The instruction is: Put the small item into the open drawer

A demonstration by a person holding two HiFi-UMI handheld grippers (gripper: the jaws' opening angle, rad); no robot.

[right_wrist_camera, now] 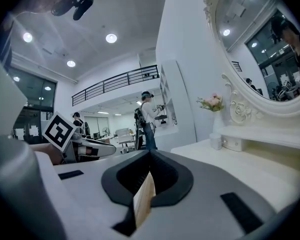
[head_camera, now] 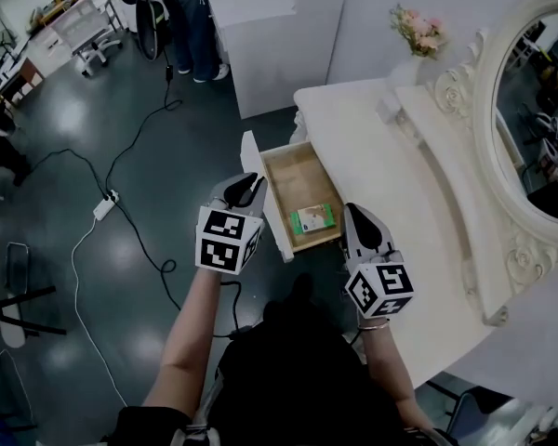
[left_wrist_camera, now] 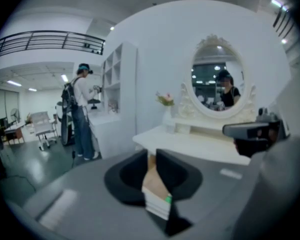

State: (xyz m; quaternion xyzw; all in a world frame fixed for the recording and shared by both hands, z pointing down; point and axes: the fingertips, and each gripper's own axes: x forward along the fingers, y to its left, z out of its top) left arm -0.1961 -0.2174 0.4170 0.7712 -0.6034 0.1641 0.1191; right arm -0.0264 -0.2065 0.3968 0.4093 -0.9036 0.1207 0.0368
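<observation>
The small item, a green and white packet, lies flat on the wooden floor of the open drawer of the white vanity table. My left gripper hovers by the drawer's white front panel. Its jaws are empty and stand almost together, with only a narrow slit between them. My right gripper is just past the drawer's right side, over the tabletop edge. In the right gripper view its fingertips meet with nothing held. Through both gaps only slivers of the wooden drawer show.
An oval mirror in a carved frame and a vase of flowers stand at the table's back. Cables and a power strip lie on the dark floor to the left. A person stands beside a white cabinet.
</observation>
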